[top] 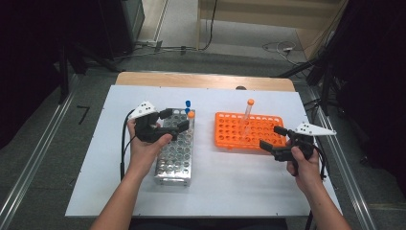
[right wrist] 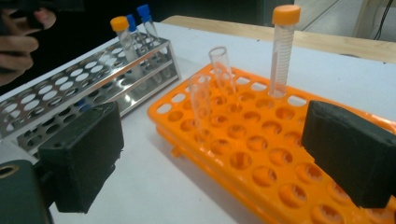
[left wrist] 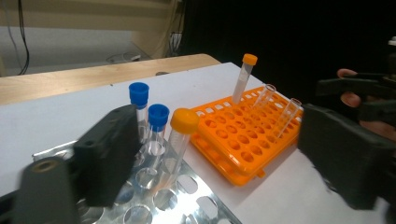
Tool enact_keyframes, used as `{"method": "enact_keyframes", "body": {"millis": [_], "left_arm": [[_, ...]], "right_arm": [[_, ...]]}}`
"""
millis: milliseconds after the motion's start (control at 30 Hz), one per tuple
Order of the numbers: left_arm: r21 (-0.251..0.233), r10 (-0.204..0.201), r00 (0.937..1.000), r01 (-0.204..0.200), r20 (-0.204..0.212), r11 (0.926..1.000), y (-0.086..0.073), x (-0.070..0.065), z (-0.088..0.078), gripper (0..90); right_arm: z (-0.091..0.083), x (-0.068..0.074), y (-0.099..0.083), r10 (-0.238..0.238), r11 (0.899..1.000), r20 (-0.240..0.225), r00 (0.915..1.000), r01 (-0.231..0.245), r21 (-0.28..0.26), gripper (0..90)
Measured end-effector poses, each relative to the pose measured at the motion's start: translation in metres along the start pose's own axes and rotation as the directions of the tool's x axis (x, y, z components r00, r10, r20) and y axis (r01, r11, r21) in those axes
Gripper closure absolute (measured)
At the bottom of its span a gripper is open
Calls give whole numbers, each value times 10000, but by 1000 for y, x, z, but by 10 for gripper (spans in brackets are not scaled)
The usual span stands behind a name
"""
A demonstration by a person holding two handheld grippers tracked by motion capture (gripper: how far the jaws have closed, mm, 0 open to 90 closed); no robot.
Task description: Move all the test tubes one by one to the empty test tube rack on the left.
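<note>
Jaws on my left gripper (top: 173, 120) stand open around the orange-capped tube (left wrist: 179, 140) seated at the metal rack's (top: 174, 160) far end, right gripper (top: 273, 139) open too beside that rack, so I judge placement done and next I back off.

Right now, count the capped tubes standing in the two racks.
4. Metal rack: two blue-capped tubes and an orange-capped tube at its far end. Orange rack: one orange-capped tube, beside two uncapped ones.
</note>
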State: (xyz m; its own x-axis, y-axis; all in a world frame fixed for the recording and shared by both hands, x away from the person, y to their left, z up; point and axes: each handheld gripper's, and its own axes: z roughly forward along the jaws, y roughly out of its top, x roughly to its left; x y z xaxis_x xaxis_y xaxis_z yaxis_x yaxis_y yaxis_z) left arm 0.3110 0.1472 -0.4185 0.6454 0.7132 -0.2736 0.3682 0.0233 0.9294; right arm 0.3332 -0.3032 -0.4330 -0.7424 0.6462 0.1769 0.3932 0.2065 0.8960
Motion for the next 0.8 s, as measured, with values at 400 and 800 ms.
{"method": "enact_keyframes", "body": {"millis": [400,800], "left_arm": [[-127,190,9990,-185,395,9997,-13,-6,-10,0],[64,300,9983,-303,507,9995,-15,-10,-11,0]], "right_arm": [[43,-27,18,615,9973,1498,9868,-669,312,292],[84,-39,23,907,9875,2062,9743,-1147,1077,607]]}}
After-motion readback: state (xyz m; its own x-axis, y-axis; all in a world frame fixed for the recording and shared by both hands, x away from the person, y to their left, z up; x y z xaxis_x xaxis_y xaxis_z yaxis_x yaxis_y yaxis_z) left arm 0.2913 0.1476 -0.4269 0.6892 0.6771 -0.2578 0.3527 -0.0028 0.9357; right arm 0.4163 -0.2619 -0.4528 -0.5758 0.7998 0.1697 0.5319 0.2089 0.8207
